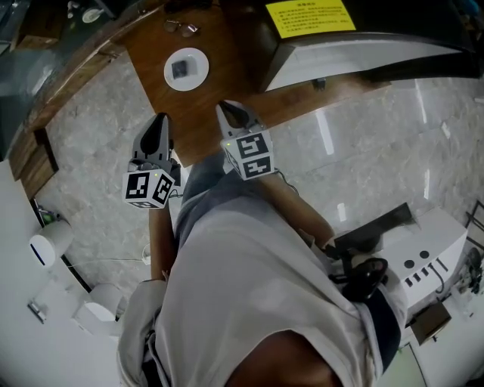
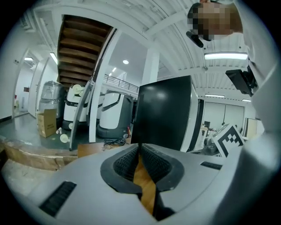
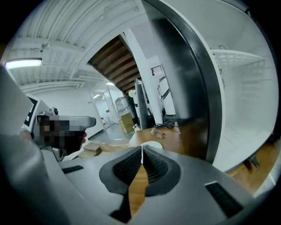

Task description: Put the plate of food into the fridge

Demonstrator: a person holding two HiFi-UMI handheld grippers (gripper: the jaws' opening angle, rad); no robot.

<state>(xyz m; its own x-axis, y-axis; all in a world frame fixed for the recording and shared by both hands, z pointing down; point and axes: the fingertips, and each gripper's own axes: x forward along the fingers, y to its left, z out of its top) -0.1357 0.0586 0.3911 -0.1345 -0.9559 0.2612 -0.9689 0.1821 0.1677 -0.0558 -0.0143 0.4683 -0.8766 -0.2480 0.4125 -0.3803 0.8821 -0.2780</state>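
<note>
A white plate [image 1: 185, 69] with a small dark piece of food on it sits on the brown wooden table [image 1: 204, 113], ahead of both grippers. In the right gripper view the plate's rim [image 3: 151, 144] peeks just beyond the jaw tips. The fridge [image 1: 363, 53] stands at the upper right with its door swung open and a yellow label [image 1: 310, 15] on top. Its dark body [image 2: 164, 112] shows in the left gripper view and its white inside [image 3: 246, 101] in the right gripper view. My left gripper [image 1: 161, 121] [image 2: 139, 146] and right gripper [image 1: 229, 110] [image 3: 142, 147] hover side by side over the table's near edge, both shut and empty.
A pair of glasses [image 1: 181, 28] [image 3: 160, 125] lies on the table beyond the plate. A black cable [image 2: 115, 141] rests at the table's far side. White machines [image 2: 109, 107] and a cardboard box [image 2: 46, 122] stand behind. Marble floor [image 1: 378, 151] spreads to the right, with a white device [image 1: 431, 257] on it.
</note>
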